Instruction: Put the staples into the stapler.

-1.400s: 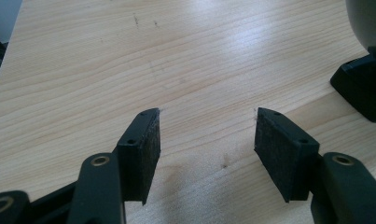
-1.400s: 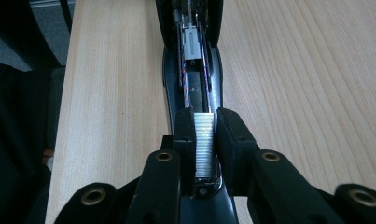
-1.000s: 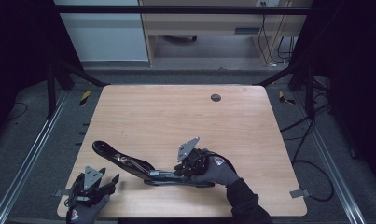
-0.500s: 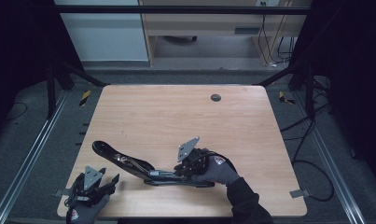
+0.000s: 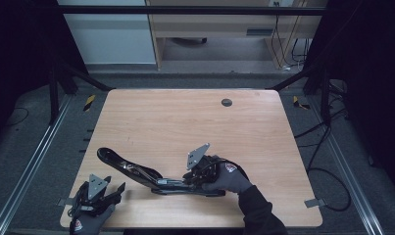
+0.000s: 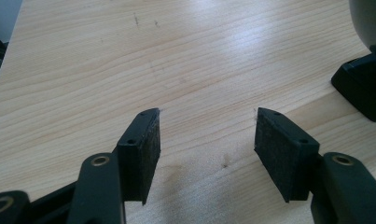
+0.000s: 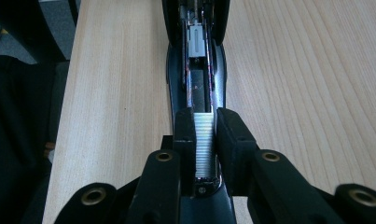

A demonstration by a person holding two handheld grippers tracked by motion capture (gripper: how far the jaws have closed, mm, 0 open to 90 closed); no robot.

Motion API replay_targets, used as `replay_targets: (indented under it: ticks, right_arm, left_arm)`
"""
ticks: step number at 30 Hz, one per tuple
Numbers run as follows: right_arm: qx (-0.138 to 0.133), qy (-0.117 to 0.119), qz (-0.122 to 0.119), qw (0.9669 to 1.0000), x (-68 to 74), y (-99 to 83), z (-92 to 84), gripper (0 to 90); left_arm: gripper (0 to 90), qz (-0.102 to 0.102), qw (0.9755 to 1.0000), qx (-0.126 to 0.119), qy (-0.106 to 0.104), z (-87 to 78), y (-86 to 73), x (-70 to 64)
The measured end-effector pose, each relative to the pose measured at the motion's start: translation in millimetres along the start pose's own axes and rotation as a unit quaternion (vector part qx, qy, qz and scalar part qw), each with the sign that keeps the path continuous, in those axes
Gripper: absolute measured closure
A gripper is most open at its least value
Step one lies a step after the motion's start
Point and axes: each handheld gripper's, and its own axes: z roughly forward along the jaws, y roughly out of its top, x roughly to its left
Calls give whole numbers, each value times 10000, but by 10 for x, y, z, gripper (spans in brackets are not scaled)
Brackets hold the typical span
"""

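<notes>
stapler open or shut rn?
Open. The stapler's top arm is swung back flat on the table; staple strip sits over its exposed channel, between the right gripper's fingers.

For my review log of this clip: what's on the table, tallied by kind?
Stapler, black, lying opened out: 1
Strip of staples, silver, between the right gripper's fingers over the stapler's channel: 1
Grippers on the table, right one and left gripper, open: 2
Total: 4

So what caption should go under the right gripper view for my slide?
Right claw pinching a strip of staples over the opened stapler on a wooden table.
</notes>
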Motion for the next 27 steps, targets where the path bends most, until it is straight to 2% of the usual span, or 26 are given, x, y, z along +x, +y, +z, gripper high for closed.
replay_targets:
  ticks: [13,27]
  right_arm:
    - [14,10,-59,10000,0,-6,17,783]
    - [-21,-48,29,10000,5,-25,11,760]
  left_arm:
    - [401,3,10000,1,0,0,0,-1]
    - [401,6,10000,0,-3,-2,1,0]
